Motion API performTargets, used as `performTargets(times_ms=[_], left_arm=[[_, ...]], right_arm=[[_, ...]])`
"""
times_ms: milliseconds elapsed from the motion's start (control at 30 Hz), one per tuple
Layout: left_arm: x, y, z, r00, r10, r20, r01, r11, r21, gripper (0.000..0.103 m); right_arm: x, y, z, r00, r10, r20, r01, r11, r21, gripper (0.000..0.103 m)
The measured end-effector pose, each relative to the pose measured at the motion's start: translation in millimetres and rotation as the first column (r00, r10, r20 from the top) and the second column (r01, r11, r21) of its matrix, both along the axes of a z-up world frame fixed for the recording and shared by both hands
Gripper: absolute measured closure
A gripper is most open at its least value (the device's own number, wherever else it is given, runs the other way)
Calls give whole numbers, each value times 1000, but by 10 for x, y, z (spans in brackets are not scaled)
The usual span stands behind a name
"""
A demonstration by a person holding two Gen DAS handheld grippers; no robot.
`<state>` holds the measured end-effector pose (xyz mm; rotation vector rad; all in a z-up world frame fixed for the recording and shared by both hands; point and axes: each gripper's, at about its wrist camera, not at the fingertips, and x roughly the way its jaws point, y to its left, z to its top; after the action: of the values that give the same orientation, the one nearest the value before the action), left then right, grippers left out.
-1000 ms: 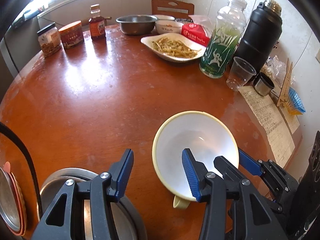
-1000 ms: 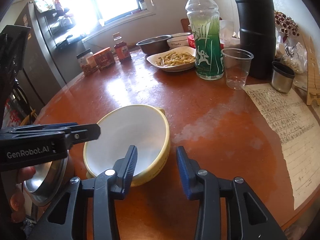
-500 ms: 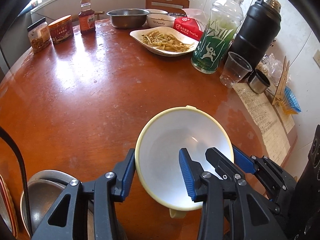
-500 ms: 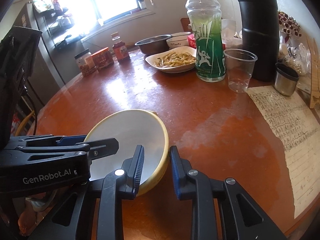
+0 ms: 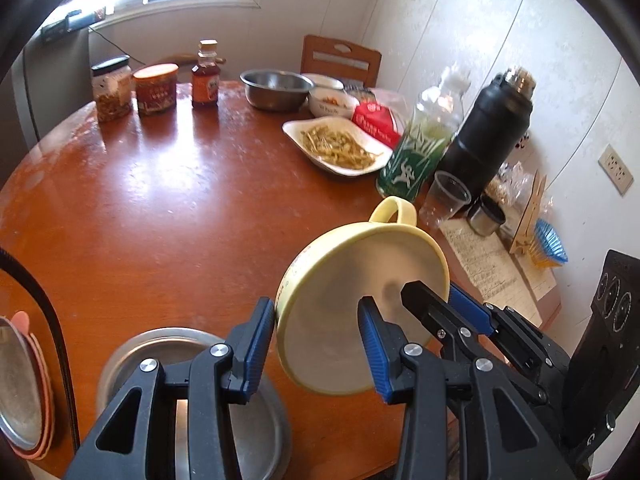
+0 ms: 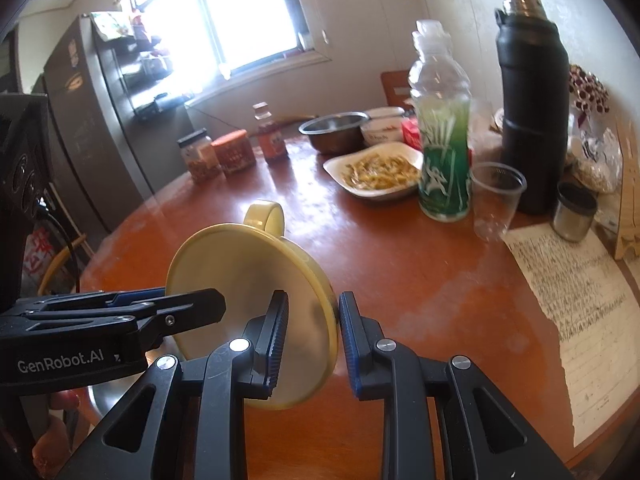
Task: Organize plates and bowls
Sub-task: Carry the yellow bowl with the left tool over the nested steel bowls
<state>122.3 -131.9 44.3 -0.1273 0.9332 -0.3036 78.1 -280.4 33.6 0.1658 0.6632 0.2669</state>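
Two grippers clamp one yellow bowl [image 5: 362, 312] from opposite sides, holding it tilted above the round wooden table [image 5: 168, 216], its loop handle uppermost and its white inside bare. The left gripper [image 5: 316, 344] has its jaws closed on the bowl's left rim, one blue pad outside the wall and one inside; those jaws have just been closing. The right gripper [image 6: 313, 344] pinches the right rim, jaws brought together on the thin wall.

In the left wrist view, from the left: a stack of plates [image 5: 20, 392] with a pinkish edge sits at the table's near rim, and beside it, under the left gripper, a steel basin [image 5: 168, 360] whose contents are hidden. Along the far edge stand a jar [image 5: 111, 88] of brown pieces, a red tin [image 5: 155, 89] and a brown sauce bottle [image 5: 205, 74]. Next come a steel bowl [image 5: 276, 89], a small white bowl [image 5: 333, 102] with something orange in it, and a white dish [image 5: 340, 146] heaped with pale yellow strips. Further right a bottle [image 5: 420, 148] of green drink stands just beside a clear plastic cup [image 5: 446, 200], apparently empty, then a black flask [image 5: 492, 132] and a small steel cup [image 5: 486, 220]. A written sheet [image 5: 492, 268] lies at the right edge.

The middle of the table, from the jars to the held bowl, is bare wood. The right side is crowded up to the wall.
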Motion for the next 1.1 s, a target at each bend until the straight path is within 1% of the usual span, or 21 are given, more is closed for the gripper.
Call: performTargets(times_ms=[167,367,567,733,933,1100], left_arm=[[-212,268,256,997,34,64,-33,999,-19,59],[-469,622,416,991,88,104,-86,996,-23,59],[-665,896,430,983,133,127,-131,991,-23,59],[-742,1034,365,982,150,116,-149,989,-24,59],[-770,1089,261,985,146,97,-144,989,-26,60],[-767,1125,200,986,144,87,-141,989,-33,60]], right_arm=[[-106,223,241,997,45,58,-45,999,-1,76],[-253,558,406,988,110,104,-109,994,-15,76],[-352,873,403,981,165,106,-163,986,-31,76],[-401,1050,348,977,189,97,-185,981,-51,76],[-446,1140,287,978,188,94,-181,981,-75,76],[-439,1170,216,980,182,75,-175,981,-85,76]])
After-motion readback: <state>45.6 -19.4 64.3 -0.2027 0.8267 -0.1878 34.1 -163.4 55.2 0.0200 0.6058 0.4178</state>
